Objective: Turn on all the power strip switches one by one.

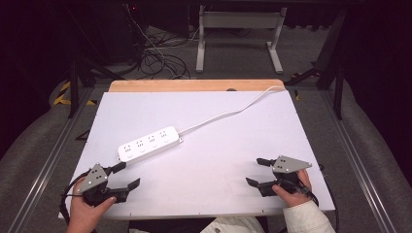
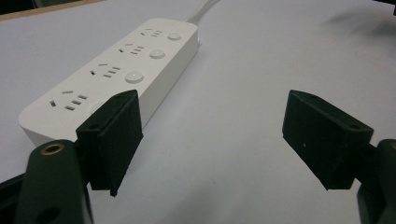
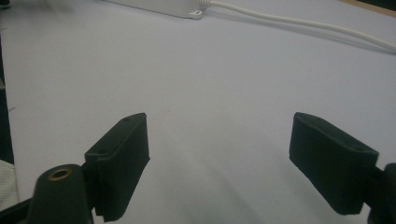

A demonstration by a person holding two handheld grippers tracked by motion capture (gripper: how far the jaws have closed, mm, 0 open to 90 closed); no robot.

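Lying diagonally mid-table, white power strip (image 1: pixel 149 142), near end just ahead of left gripper (image 1: pixel 124 175); right gripper (image 1: pixel 257 172) waiting well apart; both jaws gaping wide, gripping nothing.

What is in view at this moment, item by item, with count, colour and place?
power strip: one, white, four sockets with round buttons, lying left of centre on the table, just ahead of the left gripper
power cord: one, white, running from the strip's right end to the far right edge of the table
table: one, white top with a wooden strip along the far edge
metal frame: one, pale grey, on the floor beyond the table
cables: a tangle, black and white, on the floor at far left
left gripper: one, black, near left, jaws open, holding nothing
right gripper: one, black, near right, jaws open, holding nothing
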